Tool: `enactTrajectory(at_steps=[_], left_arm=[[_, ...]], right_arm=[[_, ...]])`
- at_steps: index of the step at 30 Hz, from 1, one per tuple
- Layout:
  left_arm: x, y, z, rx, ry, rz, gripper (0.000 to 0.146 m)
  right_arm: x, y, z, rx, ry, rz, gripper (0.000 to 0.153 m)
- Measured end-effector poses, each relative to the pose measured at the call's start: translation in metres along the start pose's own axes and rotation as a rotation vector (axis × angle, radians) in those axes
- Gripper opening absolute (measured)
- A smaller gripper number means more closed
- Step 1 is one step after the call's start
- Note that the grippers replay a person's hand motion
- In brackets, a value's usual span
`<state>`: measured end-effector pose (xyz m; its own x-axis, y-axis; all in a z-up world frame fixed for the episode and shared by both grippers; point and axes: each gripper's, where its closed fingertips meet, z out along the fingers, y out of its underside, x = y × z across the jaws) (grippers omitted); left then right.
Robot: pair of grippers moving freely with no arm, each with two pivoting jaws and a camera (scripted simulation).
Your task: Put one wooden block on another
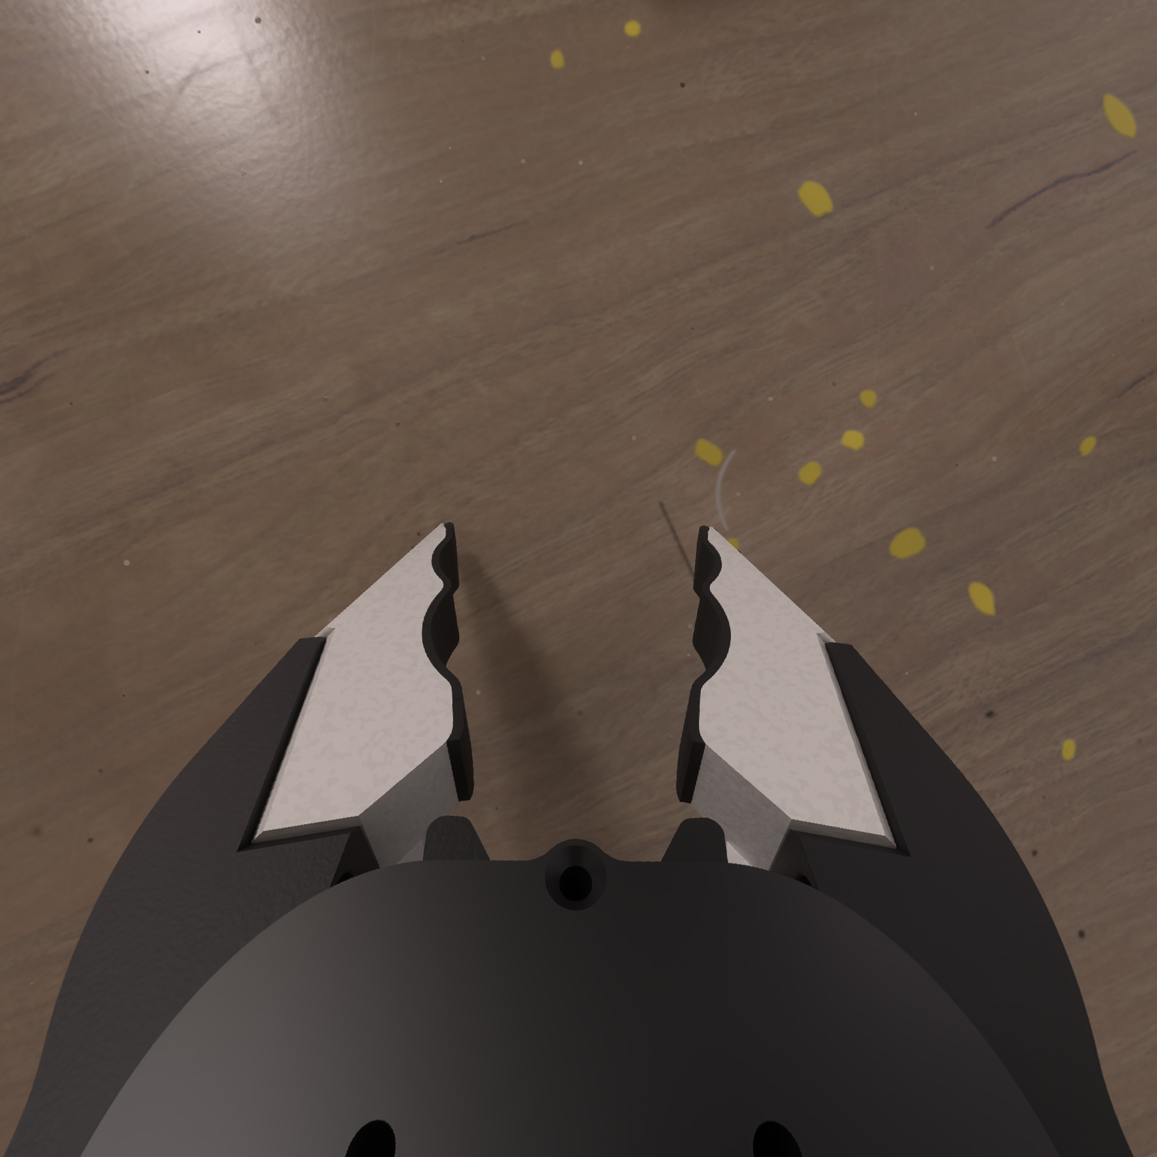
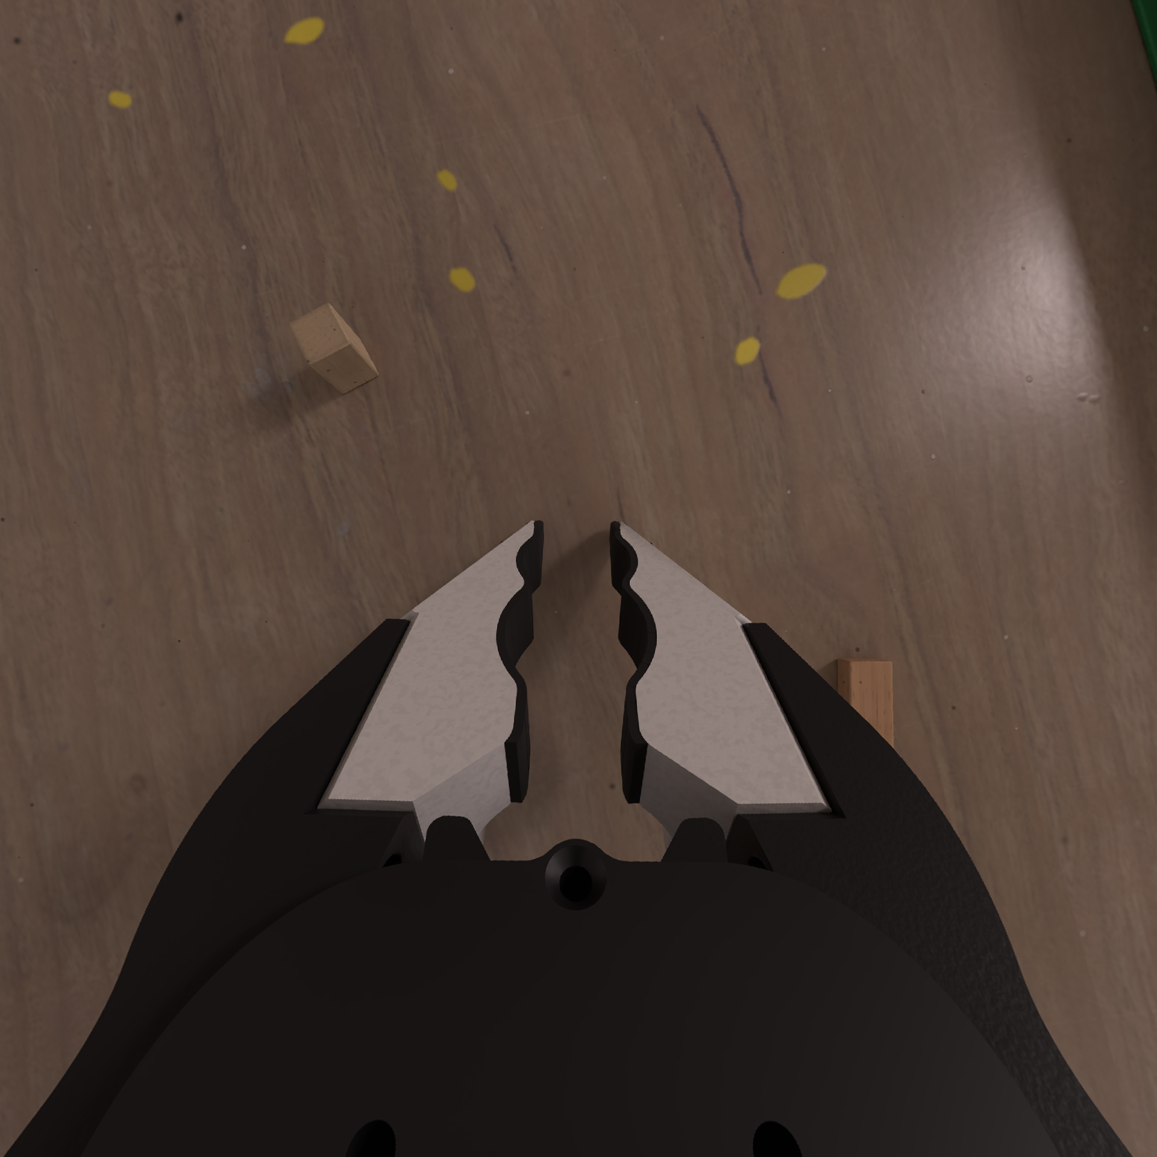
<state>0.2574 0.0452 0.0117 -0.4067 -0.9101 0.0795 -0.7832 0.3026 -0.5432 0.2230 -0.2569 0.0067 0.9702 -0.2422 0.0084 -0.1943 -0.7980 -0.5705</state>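
A: Over the brown wood-grain counter (image 2: pixel 626 375), right wrist view: small pale cube-shaped wooden block (image 2: pixel 334 355) lies ahead and to the left, well apart from the right gripper (image 2: pixel 576 526). Darker tan wooden block (image 2: pixel 867 692) sits just beside that gripper's right finger, partly hidden behind it.

B: Stacked?

A: No. Both blocks rest on the counter, well apart from each other. Nothing lifted. My judgement: task not begun beyond positioning; pick, carry and placement all remain.

B: Jaws?

A: Right gripper's jaws are parted by a narrow gap, nothing between them. Left gripper (image 1: pixel 576 529) has jaws spread wider, also empty; no block appears in the left wrist view.

B: Surface?

A: Glossy, with a soft light glare, dark scratches and scattered yellow paint-like flecks (image 1: pixel 815 198) in both views. A green edge (image 2: pixel 1149 31) shows at the top right corner of the right view; cannot tell what it is. Nothing else of the room shows.
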Motion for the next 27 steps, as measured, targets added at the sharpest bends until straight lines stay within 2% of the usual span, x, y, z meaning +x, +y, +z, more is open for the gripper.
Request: enactTrajectory(at_steps=[3,6,8,10,12,14,18,19,21,23,25,27], left_arm=[[0.000,0.000,0.000,0.004,0.002,0.001,0.076],[0.000,0.000,0.000,0.010,0.009,-0.002,0.076],[0.000,0.000,0.000,0.009,0.008,0.002,0.076],[0.000,0.000,0.000,0.007,0.006,0.004,0.076],[0.000,0.000,0.000,0.006,0.003,0.008,0.076],[0.000,0.000,0.000,0.008,0.003,0.009,0.076],[0.000,0.000,0.000,0.012,0.002,0.005,0.076],[0.000,0.000,0.000,0.010,-0.002,0.004,0.076],[0.000,0.000,0.001,0.001,-0.011,0.008,0.077],[0.000,0.001,0.001,-0.009,-0.023,0.016,0.078],[0.001,0.001,0.001,-0.017,-0.030,0.021,0.078],[0.001,0.001,0.001,-0.014,-0.030,0.017,0.078]], right_arm=[[-0.003,0.001,-0.001,-0.003,-0.021,0.021,0.020],[-0.004,-0.001,-0.012,0.060,-0.011,0.039,0.020],[0.004,-0.009,-0.031,0.125,0.004,0.067,0.020],[0.029,-0.011,-0.060,0.170,0.056,0.097,0.020],[0.075,-0.005,-0.097,0.205,0.164,0.141,0.020],[0.138,0.013,-0.142,0.225,0.310,0.199,0.020],[0.285,0.078,-0.237,0.191,0.675,0.337,0.020],[0.316,0.096,-0.254,0.191,0.730,0.386,0.020],[0.364,0.128,-0.269,0.202,0.747,0.500,0.020],[0.397,0.162,-0.263,0.101,0.731,0.580,0.022],[0.417,0.182,-0.253,0.040,0.705,0.632,0.033],[0.430,0.194,-0.252,0.013,0.753,0.638,0.049]])
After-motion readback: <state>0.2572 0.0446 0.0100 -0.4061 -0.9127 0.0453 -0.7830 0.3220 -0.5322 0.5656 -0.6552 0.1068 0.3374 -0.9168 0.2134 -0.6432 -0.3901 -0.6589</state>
